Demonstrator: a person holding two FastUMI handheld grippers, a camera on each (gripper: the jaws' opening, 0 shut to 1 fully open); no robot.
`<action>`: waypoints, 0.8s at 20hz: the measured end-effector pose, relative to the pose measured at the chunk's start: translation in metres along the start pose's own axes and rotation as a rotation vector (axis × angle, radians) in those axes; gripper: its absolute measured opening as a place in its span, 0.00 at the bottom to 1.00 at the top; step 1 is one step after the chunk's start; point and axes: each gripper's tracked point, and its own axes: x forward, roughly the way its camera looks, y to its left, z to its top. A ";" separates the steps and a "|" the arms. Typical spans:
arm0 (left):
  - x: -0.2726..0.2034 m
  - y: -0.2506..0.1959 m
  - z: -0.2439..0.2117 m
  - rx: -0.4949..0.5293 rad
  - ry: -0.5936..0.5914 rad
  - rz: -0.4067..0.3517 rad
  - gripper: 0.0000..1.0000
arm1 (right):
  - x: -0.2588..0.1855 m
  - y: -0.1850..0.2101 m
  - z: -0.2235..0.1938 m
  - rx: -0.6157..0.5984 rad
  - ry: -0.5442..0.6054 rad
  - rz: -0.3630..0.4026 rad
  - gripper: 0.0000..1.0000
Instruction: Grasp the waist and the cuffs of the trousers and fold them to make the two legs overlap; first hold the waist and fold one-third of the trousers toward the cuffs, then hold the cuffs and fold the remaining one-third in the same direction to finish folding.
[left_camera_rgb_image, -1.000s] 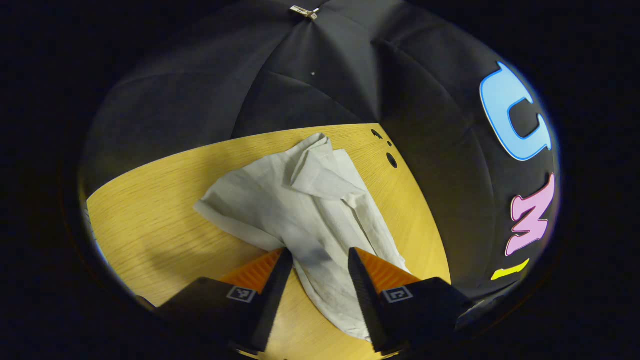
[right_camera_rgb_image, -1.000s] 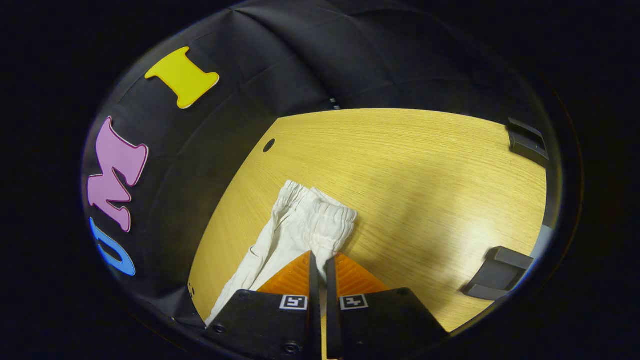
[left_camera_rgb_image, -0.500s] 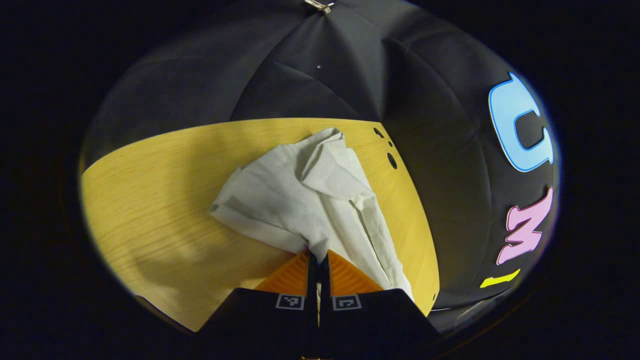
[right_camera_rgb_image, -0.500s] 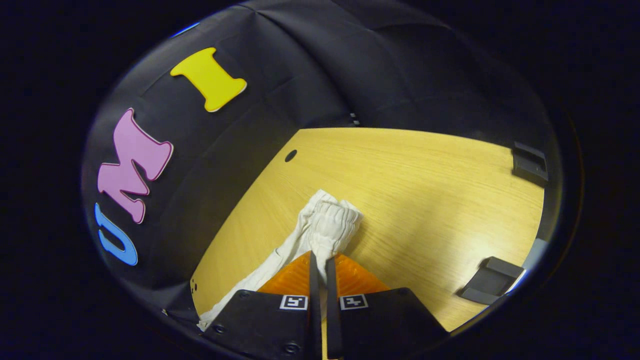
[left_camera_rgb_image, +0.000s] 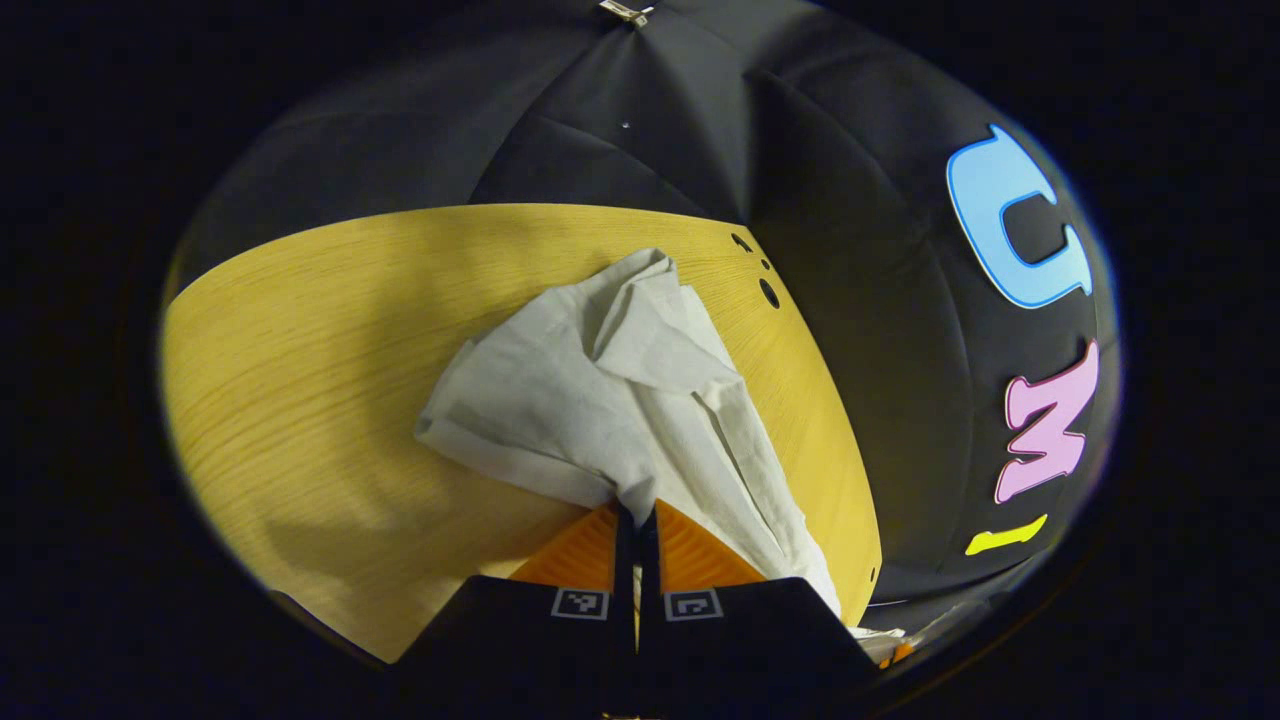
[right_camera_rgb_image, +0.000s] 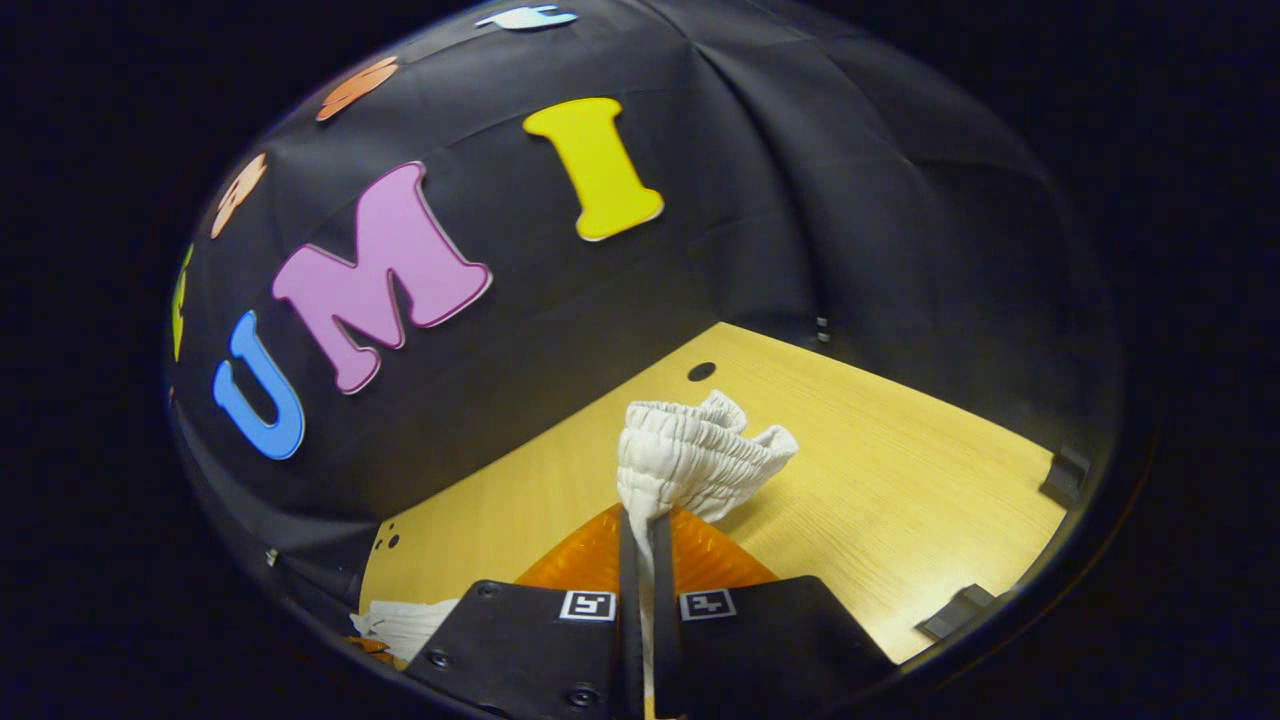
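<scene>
White trousers (left_camera_rgb_image: 620, 390) lie crumpled on the wooden table (left_camera_rgb_image: 300, 360), their cuff end spread ahead of my left gripper (left_camera_rgb_image: 636, 512). That gripper is shut on the cloth near the cuffs, with fabric bunching out from between its fingers. In the right gripper view the gathered elastic waist (right_camera_rgb_image: 690, 455) stands lifted above the table (right_camera_rgb_image: 900, 480), pinched by my right gripper (right_camera_rgb_image: 645, 520), which is shut on it. A strip of the trousers (right_camera_rgb_image: 405, 620) trails at the lower left of that view.
Small dark holes (left_camera_rgb_image: 768, 292) mark the table near the black cloth wall. Dark brackets (right_camera_rgb_image: 960, 610) sit along the table's edge in the right gripper view, another (right_camera_rgb_image: 1062, 470) farther off. A round hole (right_camera_rgb_image: 701, 371) lies beyond the waist.
My left gripper went from open to shut on the cuff end. My right gripper raised the waist off the table and tilted upward, so more wall shows.
</scene>
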 end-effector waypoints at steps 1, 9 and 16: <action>0.001 0.000 0.001 0.004 0.002 0.000 0.07 | -0.003 0.014 0.001 -0.028 -0.005 0.035 0.08; 0.000 0.000 0.001 -0.010 -0.001 -0.011 0.06 | -0.007 0.147 -0.056 -0.214 0.053 0.250 0.08; -0.003 0.001 0.002 -0.021 -0.007 -0.011 0.06 | -0.005 0.192 -0.163 -0.428 0.203 0.358 0.08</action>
